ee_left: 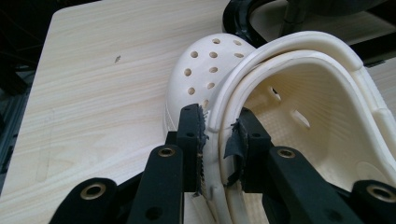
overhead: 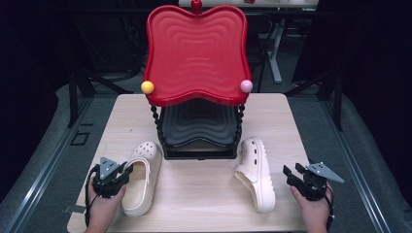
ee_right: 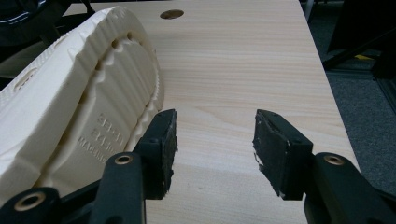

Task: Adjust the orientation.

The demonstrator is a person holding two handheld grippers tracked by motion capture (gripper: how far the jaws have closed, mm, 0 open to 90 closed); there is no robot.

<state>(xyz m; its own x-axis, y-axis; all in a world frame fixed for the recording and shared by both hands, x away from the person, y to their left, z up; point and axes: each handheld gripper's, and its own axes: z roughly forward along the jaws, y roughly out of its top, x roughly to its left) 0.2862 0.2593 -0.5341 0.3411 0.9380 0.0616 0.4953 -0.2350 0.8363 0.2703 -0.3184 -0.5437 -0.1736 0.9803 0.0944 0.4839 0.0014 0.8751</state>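
Note:
Two cream clogs lie on the wooden table (overhead: 204, 194). The left clog (overhead: 143, 177) sits upright, toe pointing away. My left gripper (overhead: 127, 171) is at its left side, near the heel. In the left gripper view its jaws (ee_left: 217, 126) are shut on the clog's rim and strap (ee_left: 299, 93), one pad outside and one inside. The right clog (overhead: 255, 172) lies tipped on its side. My right gripper (overhead: 290, 174) stands open just right of it. The clog's ridged sole (ee_right: 79, 107) faces the empty jaws (ee_right: 215, 135) and lies left of them.
A two-tier rack stands at the table's far middle, with a red wavy tray (overhead: 195, 53) on top and a black tray (overhead: 199, 127) below. Its black base sits close behind both clogs. A round hole (ee_right: 171, 14) shows in the tabletop far off.

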